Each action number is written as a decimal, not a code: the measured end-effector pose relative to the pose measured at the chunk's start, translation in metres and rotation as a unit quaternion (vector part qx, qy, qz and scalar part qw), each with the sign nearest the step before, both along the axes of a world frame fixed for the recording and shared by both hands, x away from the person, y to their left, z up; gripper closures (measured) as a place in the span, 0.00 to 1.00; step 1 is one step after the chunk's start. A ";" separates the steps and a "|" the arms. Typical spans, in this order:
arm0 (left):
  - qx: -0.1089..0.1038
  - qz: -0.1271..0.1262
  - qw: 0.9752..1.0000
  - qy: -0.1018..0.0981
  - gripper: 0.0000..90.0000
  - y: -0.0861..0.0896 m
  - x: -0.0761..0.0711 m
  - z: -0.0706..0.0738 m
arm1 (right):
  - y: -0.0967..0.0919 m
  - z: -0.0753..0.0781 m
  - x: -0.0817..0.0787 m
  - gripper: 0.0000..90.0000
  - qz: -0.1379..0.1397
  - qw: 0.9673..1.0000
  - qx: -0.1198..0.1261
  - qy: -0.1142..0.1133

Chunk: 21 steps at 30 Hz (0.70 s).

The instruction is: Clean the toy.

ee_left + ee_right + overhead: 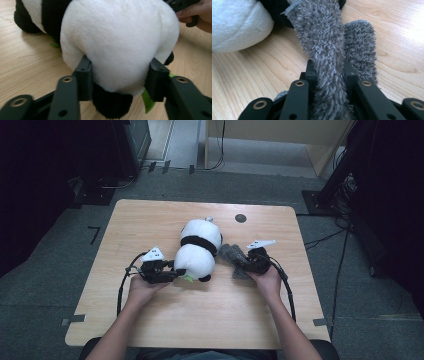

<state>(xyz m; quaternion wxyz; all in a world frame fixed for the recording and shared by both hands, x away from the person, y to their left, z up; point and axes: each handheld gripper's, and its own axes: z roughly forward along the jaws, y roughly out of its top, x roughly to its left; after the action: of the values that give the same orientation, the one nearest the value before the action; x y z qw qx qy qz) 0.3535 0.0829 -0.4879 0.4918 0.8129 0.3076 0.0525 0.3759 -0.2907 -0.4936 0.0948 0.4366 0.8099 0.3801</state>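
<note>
With the left tongs [120, 75] squeezing the plush panda [120, 40] and the right tongs [329, 75] clamped on the grey fuzzy cloth [322, 37], mid-counter [150, 320], I'd draw the cloth over slowly.

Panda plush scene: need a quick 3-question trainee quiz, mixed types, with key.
1. True or false: the left gripper has its jaws pressed on the panda plush.
2. What does the right gripper hold? A) a green leaf B) a grey fuzzy cloth C) a cable
3. In the high view, on which side of the panda plush does the grey fuzzy cloth lie?

Key
1. True: one pad dents the white fur on each side.
2. B: the jaws are shut on the cloth.
3. To its right, on the wooden table.
</note>
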 end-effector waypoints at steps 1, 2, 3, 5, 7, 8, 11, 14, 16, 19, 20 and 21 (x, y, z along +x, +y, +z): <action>0.004 -0.001 1.000 -0.001 0.65 -0.001 0.000 0.001 | 0.000 0.000 0.000 0.82 0.000 1.000 0.000 0.000; 0.007 0.003 1.000 -0.006 0.68 -0.002 -0.001 0.003 | 0.000 0.000 0.000 0.82 0.001 1.000 0.000 -0.001; 0.006 0.004 1.000 -0.008 0.72 -0.003 -0.002 0.003 | 0.000 0.001 0.000 0.82 0.001 1.000 0.001 -0.001; 0.007 0.004 1.000 -0.015 0.75 -0.004 -0.003 0.005 | -0.001 0.002 -0.001 0.82 0.001 1.000 0.002 -0.002; 0.008 0.006 1.000 -0.029 0.77 -0.005 -0.006 0.009 | -0.001 0.004 -0.002 0.82 -0.001 1.000 0.007 -0.004; 0.005 0.009 0.999 -0.033 0.77 -0.005 -0.007 0.011 | -0.002 0.005 -0.002 0.82 -0.002 1.000 0.010 -0.007; -0.005 0.019 0.998 -0.055 0.78 -0.005 -0.011 0.019 | -0.003 0.011 -0.004 0.82 -0.004 1.000 0.020 -0.016; -0.015 0.029 0.997 -0.066 0.78 -0.003 -0.013 0.023 | -0.004 0.020 -0.007 0.82 -0.004 0.999 0.034 -0.029; -0.023 0.037 0.996 -0.074 0.78 -0.002 -0.014 0.027 | -0.005 0.029 -0.009 0.82 -0.001 0.998 0.053 -0.041; -0.037 0.043 0.995 -0.080 0.78 -0.001 -0.013 0.034 | -0.002 0.044 -0.014 0.82 0.007 0.996 0.077 -0.052; -0.037 0.047 0.995 -0.081 0.78 -0.002 -0.013 0.036 | 0.000 0.049 -0.017 0.82 0.009 0.995 0.081 -0.058; -0.038 0.047 0.995 -0.079 0.78 -0.003 -0.013 0.037 | 0.002 0.054 -0.019 0.82 0.013 0.994 0.085 -0.066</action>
<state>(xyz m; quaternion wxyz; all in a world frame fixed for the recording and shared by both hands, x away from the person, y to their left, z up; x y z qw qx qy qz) 0.3403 0.0802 -0.4509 0.5416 0.7718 0.3077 0.1278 0.3567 -0.2889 -0.4396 0.1055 0.4060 0.7723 0.4771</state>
